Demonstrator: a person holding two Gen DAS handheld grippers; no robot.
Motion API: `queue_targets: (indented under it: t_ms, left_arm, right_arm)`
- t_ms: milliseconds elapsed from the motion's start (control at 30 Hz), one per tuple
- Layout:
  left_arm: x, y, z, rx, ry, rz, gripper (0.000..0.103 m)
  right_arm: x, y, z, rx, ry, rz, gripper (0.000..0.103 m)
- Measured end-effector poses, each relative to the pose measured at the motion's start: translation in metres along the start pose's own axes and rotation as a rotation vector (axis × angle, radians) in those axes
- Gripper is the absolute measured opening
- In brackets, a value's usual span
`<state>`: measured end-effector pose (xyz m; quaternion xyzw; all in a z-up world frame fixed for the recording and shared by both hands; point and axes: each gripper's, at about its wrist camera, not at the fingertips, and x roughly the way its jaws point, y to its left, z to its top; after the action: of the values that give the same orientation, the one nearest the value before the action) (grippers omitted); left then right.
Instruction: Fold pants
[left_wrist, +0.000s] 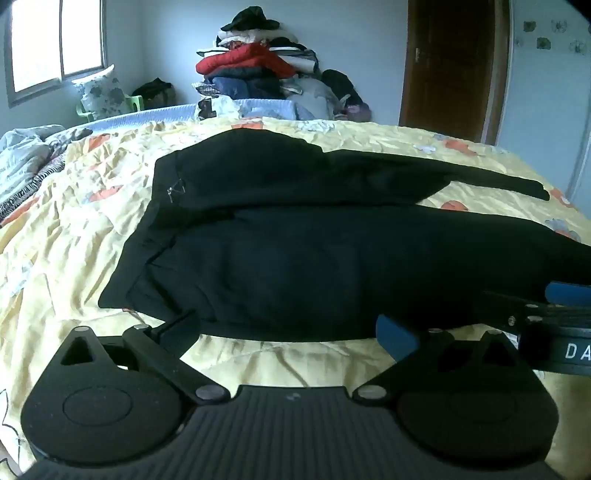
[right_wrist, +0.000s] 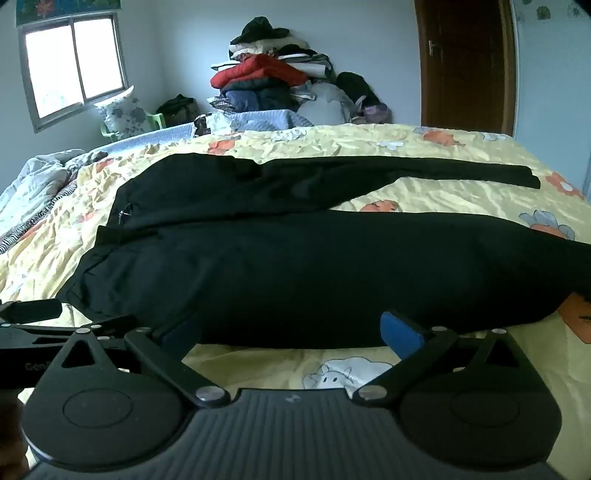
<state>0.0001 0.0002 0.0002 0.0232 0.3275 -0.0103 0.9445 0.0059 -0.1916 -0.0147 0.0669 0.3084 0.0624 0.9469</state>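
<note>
Black pants (left_wrist: 295, 258) lie spread on a yellow flowered bedsheet (left_wrist: 74, 229), waistband to the left and legs running to the right. They also show in the right wrist view (right_wrist: 314, 273). My left gripper (left_wrist: 288, 328) is open, its fingers apart at the near edge of the pants by the hip. My right gripper (right_wrist: 291, 332) is open at the near edge of the nearer leg. The right gripper also shows at the right edge of the left wrist view (left_wrist: 554, 310). The left gripper shows at the left edge of the right wrist view (right_wrist: 37, 321).
A pile of clothes (left_wrist: 258, 70) is stacked against the far wall. A crumpled quilt (left_wrist: 26, 162) lies at the bed's left side. A brown door (left_wrist: 454, 66) stands at the back right and a window (left_wrist: 55, 40) at the back left.
</note>
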Motion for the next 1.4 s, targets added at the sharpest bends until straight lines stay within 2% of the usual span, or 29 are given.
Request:
queue_targets:
  t_ms: [233,400,567,767,933,1400]
  left_arm:
    - [-0.001,-0.011,-0.003,0.012,-0.013,0.028,0.102]
    - [0.005,0.001,-0.004,-0.022,-0.007,0.011,0.102]
    - [0.010,0.004,-0.007,-0.021,-0.010,0.027,0.102]
    - [0.023,0.009,-0.012,-0.061,0.069,-0.017,0.102]
    - [0.028,0.006,-0.015,-0.036,0.076,0.013,0.102]
    - [0.037,0.003,-0.021,-0.004,0.122,0.036,0.102]
  right_arm:
    - [0.001,0.000,-0.002,-0.001,0.006,0.004,0.103]
    - [0.002,-0.001,-0.002,0.001,0.014,0.006,0.103]
    - [0.004,-0.002,-0.004,0.008,0.023,0.009,0.103]
    - [0.008,-0.005,-0.006,0.022,0.048,0.022,0.103]
    - [0.009,-0.005,-0.007,0.020,0.054,0.024,0.103]
    - [0.014,-0.004,-0.010,0.026,0.081,0.040,0.103]
